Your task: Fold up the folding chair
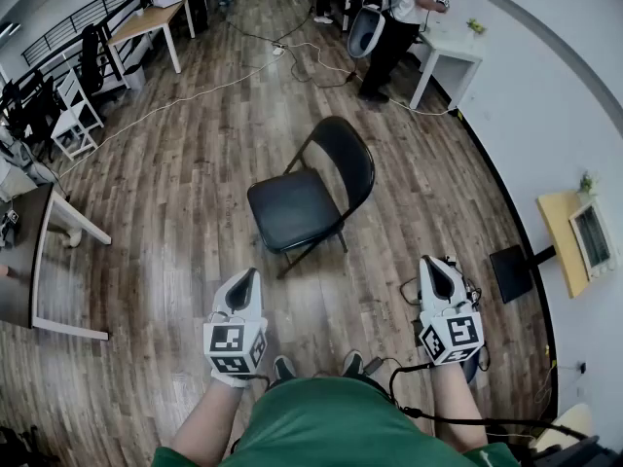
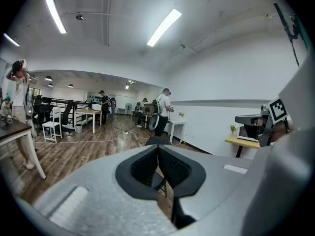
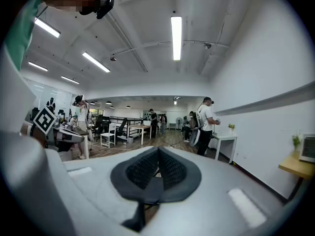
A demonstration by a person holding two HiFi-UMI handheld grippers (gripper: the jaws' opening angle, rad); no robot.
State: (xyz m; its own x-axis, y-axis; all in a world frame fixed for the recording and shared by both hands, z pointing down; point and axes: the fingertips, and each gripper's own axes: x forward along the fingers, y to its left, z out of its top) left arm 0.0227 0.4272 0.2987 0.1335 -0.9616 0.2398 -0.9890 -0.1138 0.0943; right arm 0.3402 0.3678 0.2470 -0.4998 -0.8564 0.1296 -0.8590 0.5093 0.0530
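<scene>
Holding nothing, left gripper [image 1: 247, 274], right gripper [image 1: 432, 264], fingers [image 2: 174, 168] together

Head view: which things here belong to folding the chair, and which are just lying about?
For the job: black folding chair, left tongs, right tongs, both shut and empty.
Just about: white side table, floor cable, wooden-topped desk, white chair.

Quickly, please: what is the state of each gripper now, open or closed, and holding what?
Left white two-jaw gripper: closed, holding nothing.
Right white two-jaw gripper: closed, holding nothing.
</scene>
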